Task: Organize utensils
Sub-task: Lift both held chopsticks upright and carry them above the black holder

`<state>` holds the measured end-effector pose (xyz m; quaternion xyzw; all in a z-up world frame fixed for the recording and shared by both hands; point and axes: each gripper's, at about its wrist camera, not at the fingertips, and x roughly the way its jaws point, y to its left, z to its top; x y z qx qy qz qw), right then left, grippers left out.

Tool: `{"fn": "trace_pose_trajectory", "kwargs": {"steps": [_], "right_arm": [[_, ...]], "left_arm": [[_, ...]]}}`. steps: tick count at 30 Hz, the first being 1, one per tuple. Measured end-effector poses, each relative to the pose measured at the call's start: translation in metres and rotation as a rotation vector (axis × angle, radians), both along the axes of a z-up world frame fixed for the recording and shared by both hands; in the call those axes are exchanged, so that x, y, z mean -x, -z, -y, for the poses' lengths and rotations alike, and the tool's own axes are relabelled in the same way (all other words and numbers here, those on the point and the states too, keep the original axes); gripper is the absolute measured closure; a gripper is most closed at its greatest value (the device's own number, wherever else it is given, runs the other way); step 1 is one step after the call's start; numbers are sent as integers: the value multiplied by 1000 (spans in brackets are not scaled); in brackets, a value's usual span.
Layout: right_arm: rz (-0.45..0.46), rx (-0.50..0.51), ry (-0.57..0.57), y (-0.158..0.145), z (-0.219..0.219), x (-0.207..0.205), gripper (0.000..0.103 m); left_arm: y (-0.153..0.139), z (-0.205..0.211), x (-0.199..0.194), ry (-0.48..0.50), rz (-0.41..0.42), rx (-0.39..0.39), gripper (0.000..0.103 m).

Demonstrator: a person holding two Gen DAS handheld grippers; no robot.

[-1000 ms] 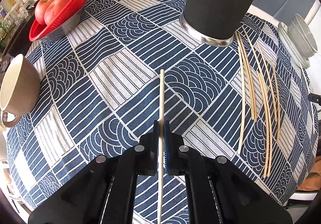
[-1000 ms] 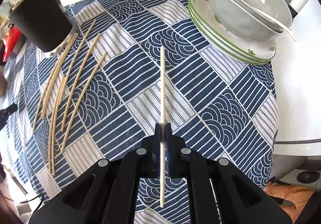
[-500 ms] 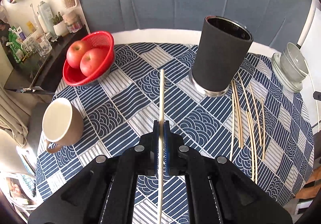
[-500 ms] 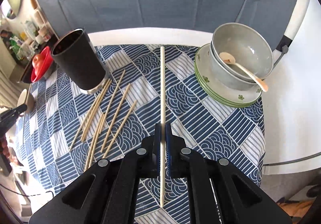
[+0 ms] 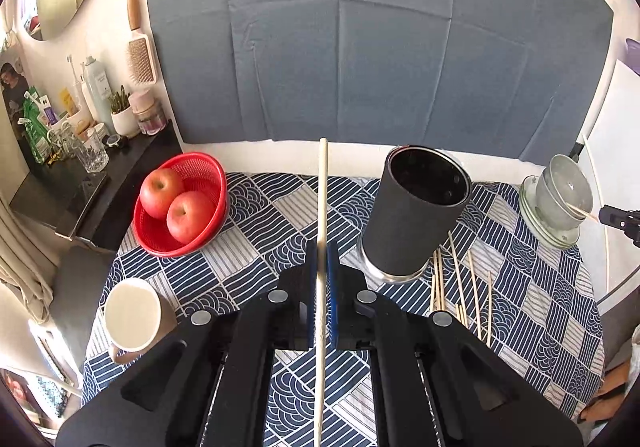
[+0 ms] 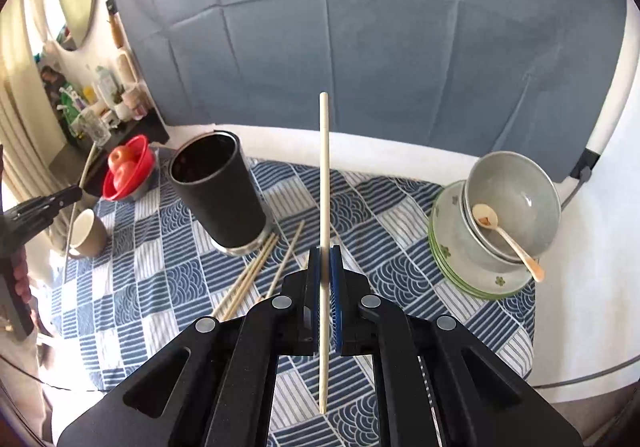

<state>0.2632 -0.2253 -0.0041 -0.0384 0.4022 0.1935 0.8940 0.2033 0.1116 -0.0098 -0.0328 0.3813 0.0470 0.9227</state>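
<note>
chopsticks (image 5: pixel 460 287) beside holder (image 5: pixel 416 215), on table (image 5: pixel 256 259)

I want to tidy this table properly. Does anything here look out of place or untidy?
Yes. Several loose chopsticks lie scattered on the tablecloth beside the black holder, not inside it. A spoon sits in the stacked bowls, its handle over the rim.

Both tongs, left tongs (image 5: pixel 320 267) and right tongs (image 6: pixel 325 271), were matte black with blue pads and round silver screws.

Pale wooden chopsticks (image 5: pixel 460 287) loose on tablecloth beside upright black holder (image 5: pixel 416 211); two more chopsticks (image 6: pixel 325 207) lifted.
</note>
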Motion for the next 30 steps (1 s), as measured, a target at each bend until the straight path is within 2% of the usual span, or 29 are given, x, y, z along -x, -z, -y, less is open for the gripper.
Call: {"fn": "trace_pose_trajectory", "kwargs": {"steps": [8,14,22,27,30], "right_arm": [[82,-85,-86,-17,-26,-12,98],[140,-214,-186,-25,-36,-23,98],[192,-336,-308,-23,-59,-53,98],[234,-466,-451,-24,-73,-66,98],[229,-515,-486,-22,-81,-80,98]], "left_arm": [[-13,16,-16,61,62,51,98],[-31,32,-25,116,130,52,98],[-39,45,-51,181,282,86,98],[-33,42,-64,217,406,169,98],[-28,42,-73,219,438,192,98]]}}
